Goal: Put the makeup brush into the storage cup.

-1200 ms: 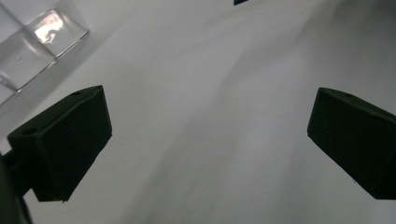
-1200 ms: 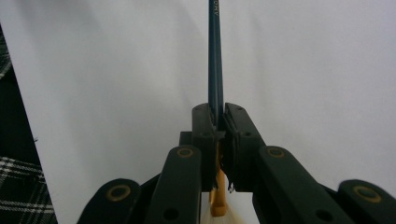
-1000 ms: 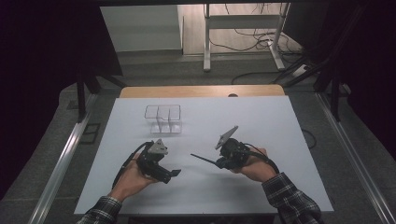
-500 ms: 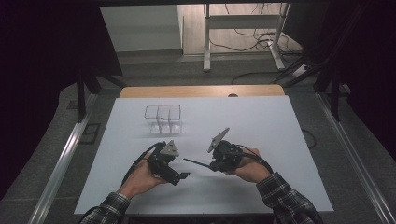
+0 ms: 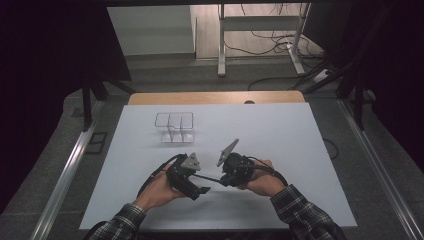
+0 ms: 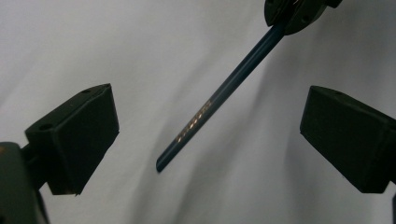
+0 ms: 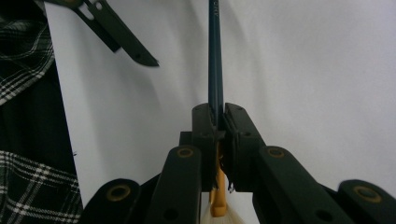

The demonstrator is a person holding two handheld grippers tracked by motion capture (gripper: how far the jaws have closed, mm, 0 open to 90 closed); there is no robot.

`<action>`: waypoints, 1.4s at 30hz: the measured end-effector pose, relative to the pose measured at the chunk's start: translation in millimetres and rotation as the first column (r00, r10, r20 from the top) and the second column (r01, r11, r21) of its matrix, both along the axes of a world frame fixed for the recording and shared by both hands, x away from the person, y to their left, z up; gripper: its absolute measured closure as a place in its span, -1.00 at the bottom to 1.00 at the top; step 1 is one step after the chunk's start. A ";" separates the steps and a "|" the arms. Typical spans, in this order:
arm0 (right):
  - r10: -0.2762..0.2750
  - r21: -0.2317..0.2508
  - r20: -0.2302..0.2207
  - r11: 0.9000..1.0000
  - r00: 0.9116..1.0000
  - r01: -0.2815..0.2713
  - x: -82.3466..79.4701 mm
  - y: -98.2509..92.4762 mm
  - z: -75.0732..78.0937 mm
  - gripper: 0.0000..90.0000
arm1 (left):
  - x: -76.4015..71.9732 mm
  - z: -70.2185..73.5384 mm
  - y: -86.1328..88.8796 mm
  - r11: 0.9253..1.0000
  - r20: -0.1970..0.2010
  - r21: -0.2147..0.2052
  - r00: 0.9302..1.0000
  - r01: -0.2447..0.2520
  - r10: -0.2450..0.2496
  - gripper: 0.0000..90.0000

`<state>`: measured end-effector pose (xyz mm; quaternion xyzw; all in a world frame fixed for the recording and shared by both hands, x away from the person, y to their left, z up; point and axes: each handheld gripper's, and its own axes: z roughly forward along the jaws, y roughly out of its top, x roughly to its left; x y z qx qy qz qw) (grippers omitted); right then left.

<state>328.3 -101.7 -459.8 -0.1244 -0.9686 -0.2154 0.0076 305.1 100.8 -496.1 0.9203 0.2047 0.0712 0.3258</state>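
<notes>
Sleeves [image 5: 300,210] of checked cloth come in from the near edge of the white worktop [image 5: 300,135], and each hand carries a hand-held gripper. The right hand-held gripper [image 7: 217,116] is clenched on a thin dark-blue brush handle [image 7: 215,56]; in the right gripper view an orange ferrule and pale bristles show just behind the pads. In the high view this handle [image 5: 206,178] runs level from the right hand-held gripper [image 5: 226,179] toward the left one [image 5: 200,189], just above the worktop. In the left gripper view the handle's free end [image 6: 205,114] hangs between the two black jaws of the left hand-held gripper [image 6: 208,135], which stand wide and released, touching nothing; they have just been closing a little around the handle. Farther back on the worktop, well apart from both hands, stands a clear box [image 5: 174,126] with dividers.
</notes>
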 end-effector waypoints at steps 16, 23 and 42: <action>0.021 -0.012 -0.026 1.000 0.999 -0.022 -1.9 8.8 -0.9 0.86 | -8.7 3.0 -18.4 0.993 0.049 0.030 0.992 0.118 -0.119 -0.42; 0.033 -0.027 -0.030 0.999 0.999 -0.034 -3.0 11.4 -1.2 0.87 | -12.3 3.2 -20.1 0.988 0.059 0.050 0.987 0.146 -0.149 -0.02; 0.055 -0.019 -0.059 0.998 0.997 -0.056 -5.0 15.0 -3.4 0.86 | -16.6 2.1 -22.9 0.976 0.080 0.112 0.977 0.189 -0.198 0.61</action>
